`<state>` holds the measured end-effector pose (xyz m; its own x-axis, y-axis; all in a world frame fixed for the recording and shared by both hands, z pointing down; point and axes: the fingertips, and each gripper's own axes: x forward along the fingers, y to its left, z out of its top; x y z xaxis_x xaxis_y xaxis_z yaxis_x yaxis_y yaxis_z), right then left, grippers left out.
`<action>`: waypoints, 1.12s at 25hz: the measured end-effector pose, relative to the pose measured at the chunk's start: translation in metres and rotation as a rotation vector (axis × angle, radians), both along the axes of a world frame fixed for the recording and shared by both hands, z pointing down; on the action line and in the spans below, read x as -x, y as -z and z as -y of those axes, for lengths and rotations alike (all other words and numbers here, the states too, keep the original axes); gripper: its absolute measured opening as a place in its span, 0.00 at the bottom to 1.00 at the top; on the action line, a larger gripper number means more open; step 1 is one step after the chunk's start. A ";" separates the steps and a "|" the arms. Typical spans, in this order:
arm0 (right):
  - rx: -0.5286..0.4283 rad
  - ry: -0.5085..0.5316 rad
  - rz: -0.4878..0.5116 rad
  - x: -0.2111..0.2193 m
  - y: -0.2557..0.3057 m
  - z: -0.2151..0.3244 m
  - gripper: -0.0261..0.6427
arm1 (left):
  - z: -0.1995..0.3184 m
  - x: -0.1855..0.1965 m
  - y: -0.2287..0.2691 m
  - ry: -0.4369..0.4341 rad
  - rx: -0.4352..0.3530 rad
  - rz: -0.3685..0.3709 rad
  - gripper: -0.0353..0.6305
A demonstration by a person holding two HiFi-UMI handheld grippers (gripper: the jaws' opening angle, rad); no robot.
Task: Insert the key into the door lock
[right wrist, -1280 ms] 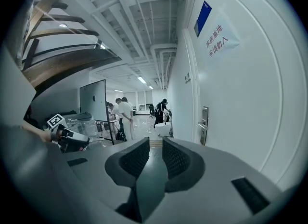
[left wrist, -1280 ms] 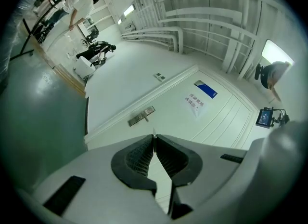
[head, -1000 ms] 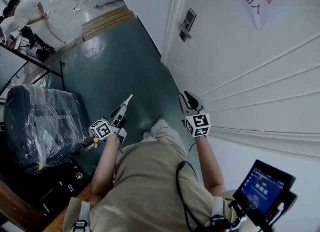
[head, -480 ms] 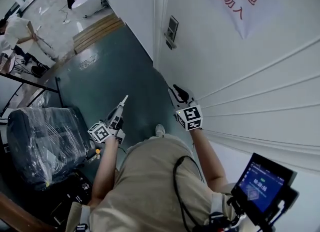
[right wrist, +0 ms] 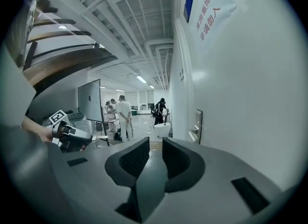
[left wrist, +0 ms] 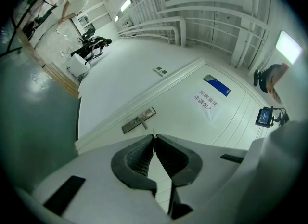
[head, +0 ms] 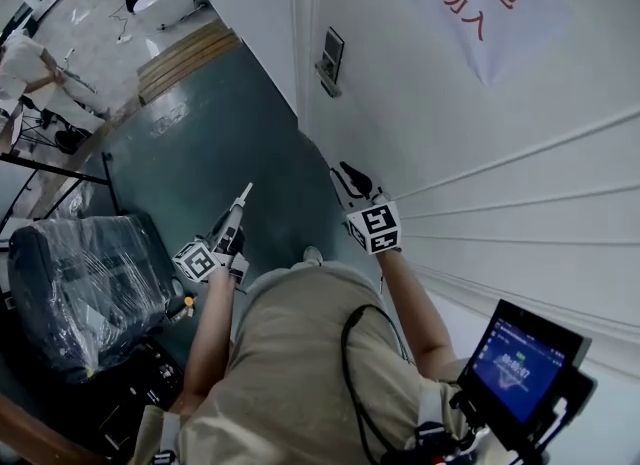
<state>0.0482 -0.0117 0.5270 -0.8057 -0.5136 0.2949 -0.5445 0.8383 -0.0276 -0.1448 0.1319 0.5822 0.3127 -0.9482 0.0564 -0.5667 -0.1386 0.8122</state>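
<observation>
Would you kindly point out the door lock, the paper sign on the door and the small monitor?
door lock (head: 331, 51), head view, its metal plate.
paper sign (head: 490, 15), head view, its white middle.
small monitor (head: 522, 363), head view, its lit screen.

The left gripper (head: 244, 193) points level ahead of a bare left forearm (head: 208, 338), its jaws pressed together so that the tips meet. The right gripper (head: 347, 170) sits farther forward on the right forearm (head: 415, 318) and tilts slightly down. Its jaws stand apart with nothing between them.
</observation>
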 end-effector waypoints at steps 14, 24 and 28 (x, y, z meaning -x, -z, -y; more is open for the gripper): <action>0.031 -0.033 0.005 -0.006 -0.011 0.015 0.17 | -0.003 0.025 -0.007 0.043 0.009 -0.014 0.11; 0.031 -0.099 -0.013 0.015 -0.004 0.019 0.17 | 0.018 0.056 0.001 -0.046 0.017 -0.007 0.11; 0.024 -0.142 -0.016 0.029 0.001 0.021 0.17 | 0.028 0.076 0.005 -0.087 0.010 -0.005 0.11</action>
<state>0.0191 -0.0331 0.5262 -0.7207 -0.6146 0.3206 -0.6580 0.7520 -0.0376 -0.2204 0.1036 0.5772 0.3938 -0.9170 0.0637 -0.5487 -0.1790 0.8166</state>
